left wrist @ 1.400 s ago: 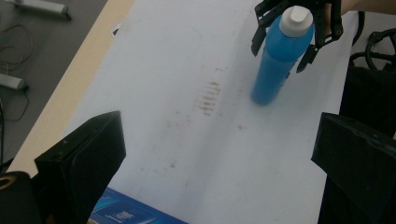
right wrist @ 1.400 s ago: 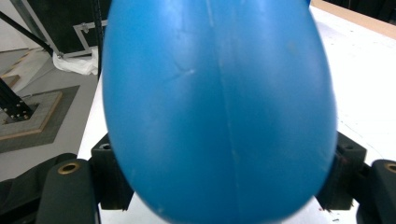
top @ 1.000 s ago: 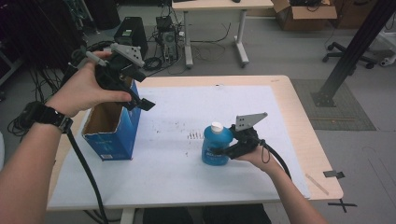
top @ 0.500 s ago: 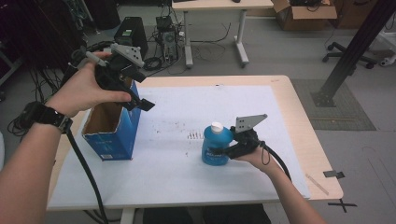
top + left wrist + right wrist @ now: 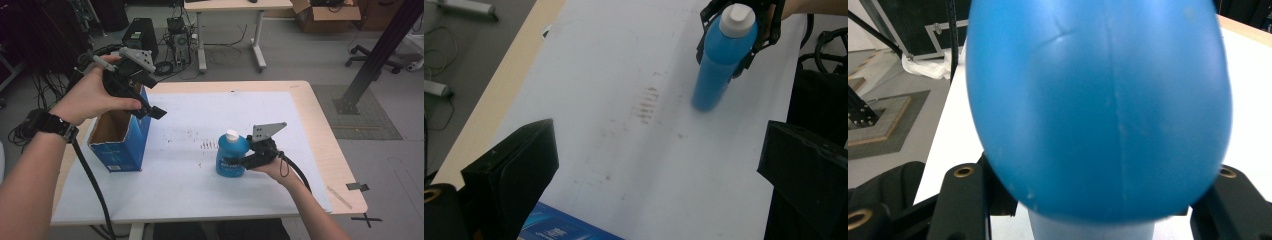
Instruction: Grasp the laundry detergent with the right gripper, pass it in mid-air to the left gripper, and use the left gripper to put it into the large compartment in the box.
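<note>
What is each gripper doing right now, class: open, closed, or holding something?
Left gripper: open, holding nothing, raised above the blue box.
Right gripper: closed on the blue bottle.

Looks like a robotics/data-collection lab or workshop, not a home. Bare grey floor (image 5: 300, 55) w/ loose cables (image 5: 220, 50) trailing across it at far centre. Black equipment box (image 5: 139, 36) on the floor far left, more gear beside it. A 2nd light-wood table (image 5: 235, 5) w/ white legs stands far centre; cardboard box (image 5: 327, 10) far right. Black metal frame post (image 5: 380, 55) slants down to a floor plate at right, office-chair base (image 5: 370, 50) behind it. Black tape marks (image 5: 365, 202) on floor near right. Work table (image 5: 325, 125) is light wood w/ a stained white sheet (image 5: 190, 150) on top.
</note>
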The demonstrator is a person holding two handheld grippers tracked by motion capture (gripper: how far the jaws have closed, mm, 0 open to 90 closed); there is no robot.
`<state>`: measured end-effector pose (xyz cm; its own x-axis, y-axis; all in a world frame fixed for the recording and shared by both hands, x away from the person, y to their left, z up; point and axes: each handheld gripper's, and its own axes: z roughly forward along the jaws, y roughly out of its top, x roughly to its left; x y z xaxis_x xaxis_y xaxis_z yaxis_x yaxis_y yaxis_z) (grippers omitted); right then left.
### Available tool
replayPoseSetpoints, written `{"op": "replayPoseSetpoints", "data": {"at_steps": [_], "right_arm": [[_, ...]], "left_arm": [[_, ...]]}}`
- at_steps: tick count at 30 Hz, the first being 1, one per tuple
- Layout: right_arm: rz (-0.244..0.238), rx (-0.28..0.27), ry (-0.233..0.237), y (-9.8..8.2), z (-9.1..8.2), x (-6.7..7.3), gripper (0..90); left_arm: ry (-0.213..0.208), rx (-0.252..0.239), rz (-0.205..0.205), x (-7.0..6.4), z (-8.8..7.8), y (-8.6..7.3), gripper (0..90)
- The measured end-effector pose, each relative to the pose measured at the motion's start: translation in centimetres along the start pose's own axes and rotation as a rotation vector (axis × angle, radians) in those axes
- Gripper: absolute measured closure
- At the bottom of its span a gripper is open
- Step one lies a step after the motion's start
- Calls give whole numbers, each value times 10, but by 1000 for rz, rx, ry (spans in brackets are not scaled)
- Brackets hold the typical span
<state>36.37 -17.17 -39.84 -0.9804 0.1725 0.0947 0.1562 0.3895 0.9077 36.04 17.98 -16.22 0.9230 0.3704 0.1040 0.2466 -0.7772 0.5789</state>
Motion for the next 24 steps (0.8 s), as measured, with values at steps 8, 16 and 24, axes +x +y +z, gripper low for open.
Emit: {"op": "replayPoseSetpoints", "data": {"at_steps": [8, 16, 24], "right_arm": [[-6, -12, 7, 16, -9, -3, 419], [-41, 15, 27, 49, -19, -5, 420], [-74, 33, 74, 88, -27, -6, 421]], "left_arm": [[-1, -2, 1, 0, -1, 1, 31], [-2, -4, 13, -2, -2, 6, 31], [-4, 0, 38, -6, -3, 13, 31]]}}
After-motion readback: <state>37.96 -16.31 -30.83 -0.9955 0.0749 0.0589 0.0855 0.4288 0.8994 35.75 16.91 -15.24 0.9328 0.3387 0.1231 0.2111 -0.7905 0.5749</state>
